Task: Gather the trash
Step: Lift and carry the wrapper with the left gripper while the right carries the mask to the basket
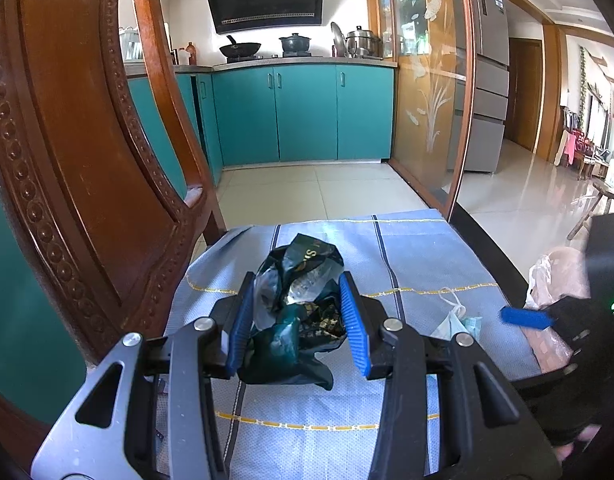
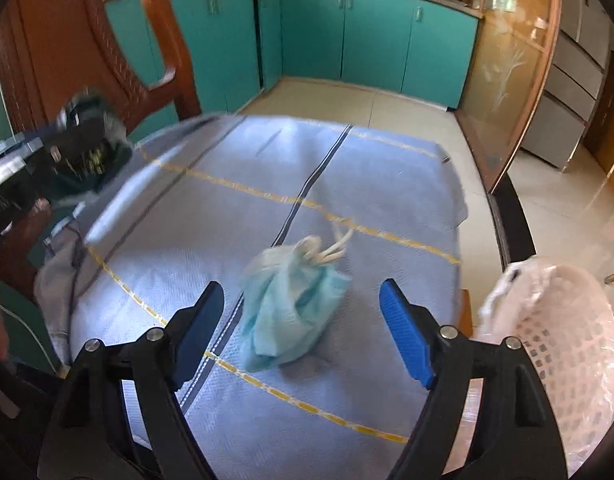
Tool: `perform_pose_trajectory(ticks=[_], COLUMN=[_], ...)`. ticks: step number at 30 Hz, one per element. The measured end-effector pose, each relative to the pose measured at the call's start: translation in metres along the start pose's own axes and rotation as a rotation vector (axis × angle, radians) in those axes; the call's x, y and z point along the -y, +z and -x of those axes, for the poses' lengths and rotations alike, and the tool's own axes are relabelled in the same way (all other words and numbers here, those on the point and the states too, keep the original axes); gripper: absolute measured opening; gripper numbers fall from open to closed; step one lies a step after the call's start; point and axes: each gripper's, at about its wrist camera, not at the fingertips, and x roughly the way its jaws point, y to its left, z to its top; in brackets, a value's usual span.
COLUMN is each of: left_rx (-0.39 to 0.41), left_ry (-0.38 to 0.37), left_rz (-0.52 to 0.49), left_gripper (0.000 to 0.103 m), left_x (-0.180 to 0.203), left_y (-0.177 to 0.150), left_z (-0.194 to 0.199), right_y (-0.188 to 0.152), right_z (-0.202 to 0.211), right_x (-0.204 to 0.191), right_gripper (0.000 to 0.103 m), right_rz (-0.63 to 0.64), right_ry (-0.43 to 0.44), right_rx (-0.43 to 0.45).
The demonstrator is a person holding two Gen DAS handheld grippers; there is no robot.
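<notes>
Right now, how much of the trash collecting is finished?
Nothing looks binned yet. In hand: the left gripper has its jaws pressed on the crumpled green wrapper. Left: the blue face mask lies on the tablecloth between the right gripper's open jaws, ungripped; the lined basket waits beside.

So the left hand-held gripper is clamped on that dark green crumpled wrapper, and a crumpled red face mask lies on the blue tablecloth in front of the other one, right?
Nearly. The face mask is pale blue with white ear loops, not red, as the right wrist view shows. The rest holds: the left hand-held gripper grips the dark green wrapper, and the mask lies on the blue tablecloth.
</notes>
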Motion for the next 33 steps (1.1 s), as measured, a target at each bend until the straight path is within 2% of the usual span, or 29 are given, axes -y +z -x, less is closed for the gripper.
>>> perform_pose_trajectory(ticks=[2,3,6,9,12,17,20,33], left_rx=[0.003,0.007,0.022,0.049,0.101,0.232,0.275,0.326], left_ry=[0.0,0.001,0.001,0.002,0.015,0.063,0.073,0.031], left_rz=[-0.001,0.001,0.009,0.019,0.03,0.013,0.0,-0.018], left_gripper=[0.042,0.042,0.042,0.042,0.042,0.042,0.042,0.042], left_x=[0.0,-0.001,-0.003,-0.004,-0.006,-0.002,0.002,0.017], left_y=[0.001,0.001,0.002,0.003,0.005,0.007,0.007,0.005], left_z=[0.0,0.001,0.005,0.011,0.022,0.053,0.068,0.114], right_y=[-0.002,-0.003,-0.005,-0.006,-0.005,0.0,0.002,-0.008], right_z=[-0.01,-0.014,-0.018,-0.016,-0.008,0.02,0.039,0.108], right_x=[-0.007,-0.01,-0.011,-0.006,0.0,0.004,0.004,0.015], right_gripper=[0.078,0.074,0.051,0.031,0.021,0.019,0.019,0.019], right_rz=[0.024,0.034,0.041,0.019,-0.013,-0.039,-0.036,-0.062], right_ry=[-0.001,-0.01,-0.032,-0.003,0.016,0.018,-0.003,-0.075], right_rx=[-0.024,-0.031,-0.044,-0.041,-0.019,0.075,0.131,0.293])
